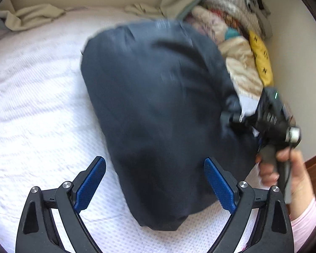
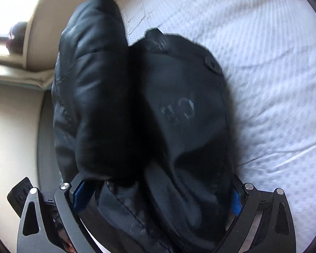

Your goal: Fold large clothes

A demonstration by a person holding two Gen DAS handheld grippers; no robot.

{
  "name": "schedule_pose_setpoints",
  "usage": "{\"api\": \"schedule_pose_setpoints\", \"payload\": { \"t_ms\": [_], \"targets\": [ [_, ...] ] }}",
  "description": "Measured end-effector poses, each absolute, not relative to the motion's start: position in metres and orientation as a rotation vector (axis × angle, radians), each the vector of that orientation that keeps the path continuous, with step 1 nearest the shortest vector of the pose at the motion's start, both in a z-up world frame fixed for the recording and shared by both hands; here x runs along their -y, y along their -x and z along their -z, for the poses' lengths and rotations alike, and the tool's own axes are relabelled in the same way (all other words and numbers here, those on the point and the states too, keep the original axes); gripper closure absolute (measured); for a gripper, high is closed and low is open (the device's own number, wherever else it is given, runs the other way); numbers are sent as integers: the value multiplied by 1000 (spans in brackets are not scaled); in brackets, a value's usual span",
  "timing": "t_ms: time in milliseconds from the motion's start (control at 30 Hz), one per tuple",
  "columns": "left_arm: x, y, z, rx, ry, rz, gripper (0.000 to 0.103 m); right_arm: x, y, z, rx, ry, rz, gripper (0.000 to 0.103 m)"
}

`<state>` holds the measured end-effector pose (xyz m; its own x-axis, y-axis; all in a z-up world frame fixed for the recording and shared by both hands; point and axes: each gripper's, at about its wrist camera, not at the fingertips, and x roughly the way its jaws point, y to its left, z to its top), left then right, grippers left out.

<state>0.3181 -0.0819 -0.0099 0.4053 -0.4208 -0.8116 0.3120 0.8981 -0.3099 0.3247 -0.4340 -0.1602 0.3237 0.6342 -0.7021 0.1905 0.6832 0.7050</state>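
Lying folded into a thick dark bundle, the jacket [image 1: 158,109] rests on the white textured bed [image 1: 38,109], its far end close to a pile of clothes [image 1: 238,48] heaped against the cream wall [image 1: 292,42]. The pile mixes beige, grey, teal and yellow pieces, and more pale cloth [image 1: 31,16] is crumpled along the bed's far edge.

The left tongs [image 1: 154,184] stand wide open above the jacket's near end; their blue pads [image 1: 90,183] are clear of the fabric on both sides and nothing is gripped. In the left wrist view the right tongs [image 1: 231,118] reach in from the right side of the bundle, held by a hand [image 1: 284,168] with a pink sleeve [image 1: 305,213] behind it. That part of the picture is blurred.

From the right wrist view, the right tongs [image 2: 158,196] are spread very wide with the jacket [image 2: 149,105] bulging between them. Only slivers of the blue pads [image 2: 236,202] show at the edges of the cloth, so whether they press on it cannot be told. The jacket here shows two puffy folds side by side, a round button [image 2: 210,63] near the upper right, and faint pale lettering [image 2: 179,109] on the right fold. White bed [image 2: 263,63] lies to the right, and a cream wall [image 2: 12,126] with a bright window [image 2: 6,21] shows at left.
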Motion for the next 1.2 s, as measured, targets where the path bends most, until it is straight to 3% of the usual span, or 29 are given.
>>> {"api": "schedule_pose_setpoints", "payload": {
  "t_ms": [133, 367, 567, 767, 933, 1200],
  "targets": [
    [49, -338, 5, -1084, 238, 458, 7, 431, -325, 161, -1239, -803, -348, 5],
    [43, -367, 42, -1269, 364, 584, 7, 423, -329, 166, -1253, -839, -402, 10],
    [47, -381, 71, -1261, 515, 657, 0, 425, -333, 175, -1247, -860, -416, 10],
    [49, -383, 97, -1235, 650, 710, 0, 433, -325, 190, -1227, -868, -441, 12],
    [59, -375, 79, -1189, 562, 681, 12, 432, -322, 191, -1237, -851, -476, 16],
    [56, -367, 43, -1066, 446, 630, 24, 423, -314, 175, -1144, -842, -512, 35]
  ]
}}
